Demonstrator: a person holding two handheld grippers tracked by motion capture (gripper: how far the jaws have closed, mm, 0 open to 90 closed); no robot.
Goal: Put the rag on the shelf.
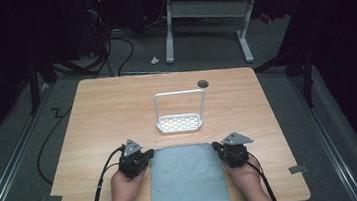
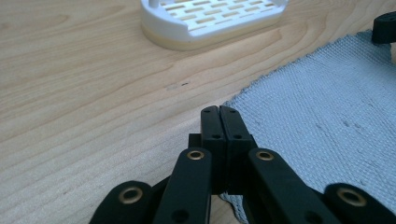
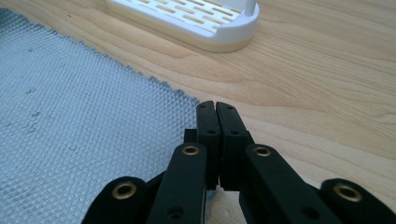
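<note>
The left gripper sits at the far-left corner of the grey cloth, jaws pressed together, seemingly pinching the cloth's edge; the white rack stands just beyond the cloth's far edge; the right gripper, jaws likewise closed, takes the far-right corner. Probably the 2 corners are held for lifting or folding; no writing is readable.

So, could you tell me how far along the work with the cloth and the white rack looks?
Done: the grey cloth lies flat on the table, near the white rack. In hand: the left tool and right tool sit at its two far corners, jaws together; whether they pinch fabric is unclear. Left: the rack is empty, so probably nearly everything.
</note>
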